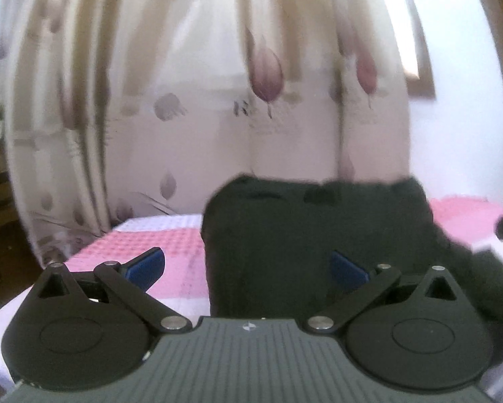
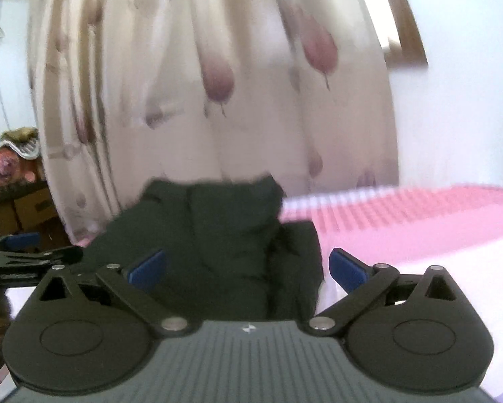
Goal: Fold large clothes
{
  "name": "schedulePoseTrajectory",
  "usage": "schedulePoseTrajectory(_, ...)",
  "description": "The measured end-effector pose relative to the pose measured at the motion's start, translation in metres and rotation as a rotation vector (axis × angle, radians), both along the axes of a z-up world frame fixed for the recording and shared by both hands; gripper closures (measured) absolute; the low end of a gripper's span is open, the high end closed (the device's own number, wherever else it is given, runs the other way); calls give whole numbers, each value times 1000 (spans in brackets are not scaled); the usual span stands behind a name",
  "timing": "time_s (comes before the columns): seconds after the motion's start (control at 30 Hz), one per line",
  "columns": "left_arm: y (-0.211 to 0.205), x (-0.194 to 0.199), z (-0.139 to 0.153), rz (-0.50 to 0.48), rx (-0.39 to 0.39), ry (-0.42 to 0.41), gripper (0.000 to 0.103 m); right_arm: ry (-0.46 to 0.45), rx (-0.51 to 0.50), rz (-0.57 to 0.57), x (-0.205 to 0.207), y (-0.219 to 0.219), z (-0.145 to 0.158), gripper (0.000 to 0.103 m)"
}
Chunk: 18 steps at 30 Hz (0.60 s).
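A dark, almost black garment (image 1: 315,235) lies bunched on a bed with a pink and white checked cover (image 1: 157,245). My left gripper (image 1: 248,268) stands wide open just in front of it, blue pads apart, nothing between them. In the right wrist view the same dark garment (image 2: 217,235) lies ahead in soft folds, and my right gripper (image 2: 248,268) is also wide open and holds nothing. The left gripper's blue pad and black linkage (image 2: 19,248) show at the left edge of that view. Both views are blurred.
A cream curtain with purple flower prints (image 1: 217,84) hangs right behind the bed. The pink bed cover (image 2: 402,221) stretches to the right. Cardboard boxes and clutter (image 2: 19,201) stand at the far left beside the bed. A brown window frame (image 1: 422,67) sits upper right.
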<state>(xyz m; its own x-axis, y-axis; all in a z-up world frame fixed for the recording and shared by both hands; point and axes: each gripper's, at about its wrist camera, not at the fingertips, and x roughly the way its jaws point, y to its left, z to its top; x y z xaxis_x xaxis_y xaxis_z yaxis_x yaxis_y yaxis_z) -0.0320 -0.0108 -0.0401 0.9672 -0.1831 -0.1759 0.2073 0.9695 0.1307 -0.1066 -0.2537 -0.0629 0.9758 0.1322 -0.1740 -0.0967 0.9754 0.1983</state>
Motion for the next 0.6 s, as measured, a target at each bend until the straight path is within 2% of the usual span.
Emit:
schedulePoseTrajectory(0.1, -5, -11, 14, 42, 3, -4, 0, -8, 0, 27, -13, 10, 8, 0)
schedulePoseTrajectory(0.2, -15, -25, 28, 77, 67, -57, 0, 1, 1, 34, -23, 15, 10, 0)
schedulePoseTrajectory(0.3, -21, -38, 40, 38, 120, -113, 0, 16, 14, 41, -30, 19, 11, 0)
schedulePoseTrajectory(0.4, -19, -47, 54, -2, 47, -89, 0, 16, 25, 40, -38, 21, 14, 0)
schedulePoseTrajectory(0.6, -24, -62, 66, -37, 13, -78, 0, -13, 4, 26, -51, 26, 21, 0)
